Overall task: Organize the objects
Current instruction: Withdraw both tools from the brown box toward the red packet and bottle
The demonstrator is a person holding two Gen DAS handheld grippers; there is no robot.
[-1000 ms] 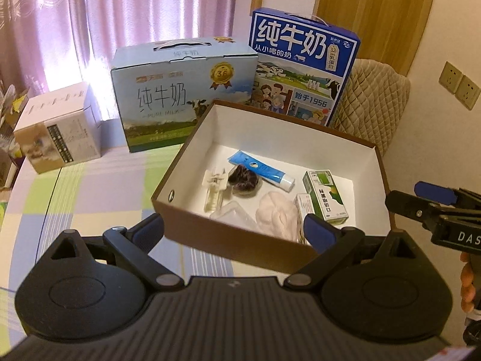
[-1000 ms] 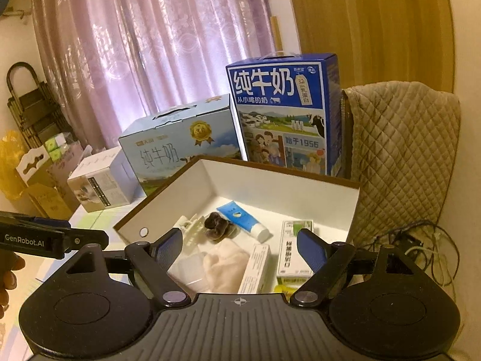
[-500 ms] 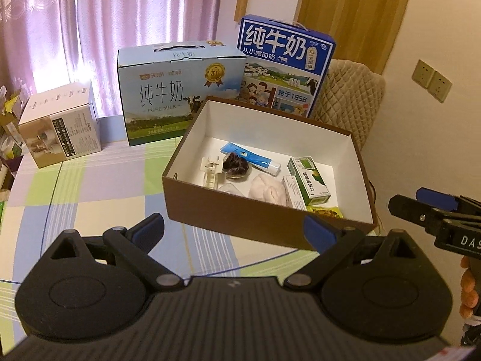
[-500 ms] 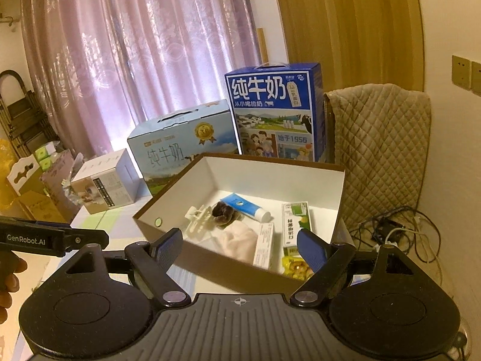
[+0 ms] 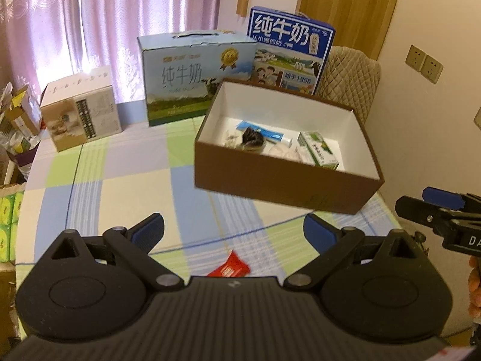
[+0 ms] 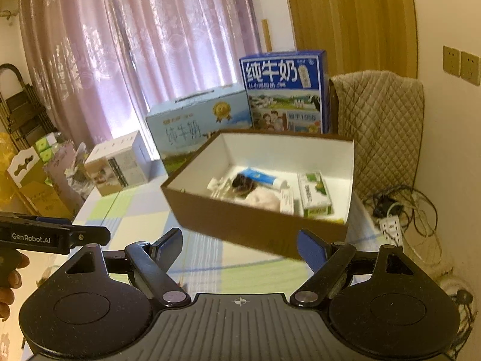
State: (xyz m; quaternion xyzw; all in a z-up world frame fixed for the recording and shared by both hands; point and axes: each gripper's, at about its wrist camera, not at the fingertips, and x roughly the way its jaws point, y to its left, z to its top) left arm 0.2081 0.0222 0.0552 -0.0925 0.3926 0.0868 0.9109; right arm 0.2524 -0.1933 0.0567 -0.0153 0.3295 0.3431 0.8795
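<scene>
An open brown box with a white inside stands on the checked tablecloth; it also shows in the right wrist view. It holds a blue tube, a dark hair clip, a green-and-white carton, a pale soft bundle and other small items. A red packet lies on the cloth just ahead of my left gripper, which is open and empty. My right gripper is open and empty, short of the box.
A light blue milk carton, a dark blue milk carton and a small white box stand behind. A quilted chair back is at the right, with cables on the floor below. Clutter sits left of the table.
Both grippers have pulled back and away from the box, which now looks smaller and farther. The red packet has come into the left wrist view. Both stayed open.
</scene>
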